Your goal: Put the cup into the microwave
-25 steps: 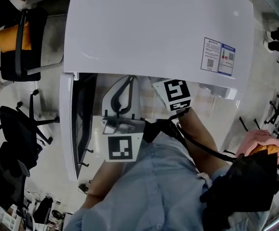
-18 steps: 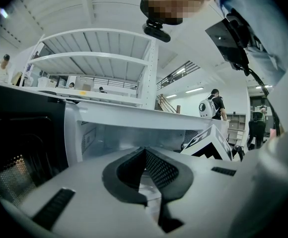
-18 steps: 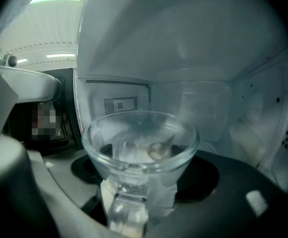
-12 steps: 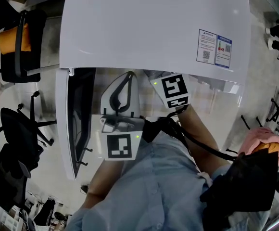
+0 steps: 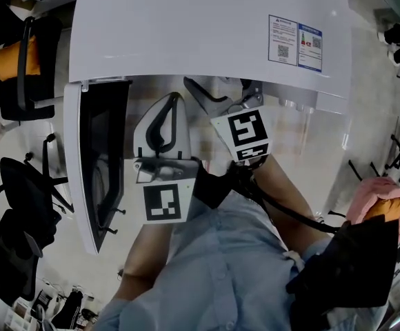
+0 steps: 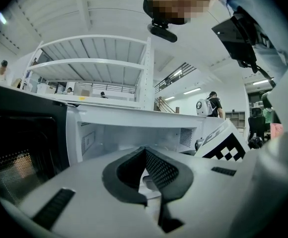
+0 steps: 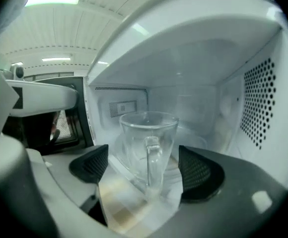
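Where the cup stands: the cup (image 7: 149, 133) sits upright inside the microwave (image 7: 255, 103), on the glass turntable (image 7: 196, 139) — between my right fingers (image 7: 199, 170), its handle (image 7: 152, 155) turned back toward me.
Right fingers: apart, and they have just been opening; the cup is between them with a clear gap to each pad, so nothing presses on it.
Left fingers: my left fingers (image 6: 160, 170) are together with nothing between them, outside the cavity, with the open door (image 6: 20, 157) to their left.
Task so far: I judge the cup placed; what is left is to draw the right fingers straight back.
How the cup will handle: clear glass, so stiff and fragile, smooth and likely slippery on the pads. It is probably fairly heavy for its size, and empty as far as I can see.
Where to take hold: if I had to grip again, I would go across the body just below the rim, one finger on each side, with the handle free between them. The handle itself looks too thin and would let the cup swing.
Risk: a finger catching the handle or the cup's side as I back out could tip it on the turntable — keep both pads off the glass.
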The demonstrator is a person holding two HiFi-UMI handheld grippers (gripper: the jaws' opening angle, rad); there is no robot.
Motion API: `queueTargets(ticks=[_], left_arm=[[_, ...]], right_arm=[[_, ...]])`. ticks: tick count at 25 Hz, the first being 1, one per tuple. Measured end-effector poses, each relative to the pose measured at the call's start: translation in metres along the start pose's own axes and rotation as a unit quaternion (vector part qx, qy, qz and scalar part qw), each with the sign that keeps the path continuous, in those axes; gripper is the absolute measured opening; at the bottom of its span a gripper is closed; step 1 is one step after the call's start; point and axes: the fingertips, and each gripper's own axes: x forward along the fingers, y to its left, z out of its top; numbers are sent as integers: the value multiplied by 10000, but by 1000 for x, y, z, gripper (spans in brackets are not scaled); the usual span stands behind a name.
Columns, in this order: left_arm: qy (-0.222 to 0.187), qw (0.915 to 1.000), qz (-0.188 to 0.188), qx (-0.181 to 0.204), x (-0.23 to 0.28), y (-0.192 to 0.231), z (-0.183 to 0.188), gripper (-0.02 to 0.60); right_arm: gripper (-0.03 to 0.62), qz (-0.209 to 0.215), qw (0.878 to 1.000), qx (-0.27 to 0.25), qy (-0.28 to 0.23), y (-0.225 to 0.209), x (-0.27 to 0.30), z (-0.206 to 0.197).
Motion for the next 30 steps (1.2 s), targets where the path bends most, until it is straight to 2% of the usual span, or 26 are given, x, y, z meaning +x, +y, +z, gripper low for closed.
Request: queueTargets(ticks=[6,13,17,23,24,25,27,30], left_arm=[[-209,9998,76,10,-14,-20,2,6],[-506,9986,166,46,-23,-39,-5,7],[-743,9971,170,-19,-25,-51,-19,8],[-789,9965,224,-188,-23,-49,-55,6],[-789,9965,213,-181,-22,-48,-59,6],[-767,9967,185,-176,-20,-48,-61,6],[-696,9973,79,-227,-15,-48,-65,6],[-566,9979,-71,-300,-7,-45,-64,6]], right_arm=[[413,-104,9999,7,-133,4,-34,-5],[413,51,9985,283,-469,21,-66,-15],[411,294,9961,400,-725,43,-73,-27],[408,448,9957,253,-775,50,-60,-49],[382,414,9961,217,-750,50,-59,-52],[298,336,9965,187,-735,47,-58,-54],[2,85,9974,140,-704,39,-57,-54],[2,-188,9982,229,-522,29,-51,-53]])
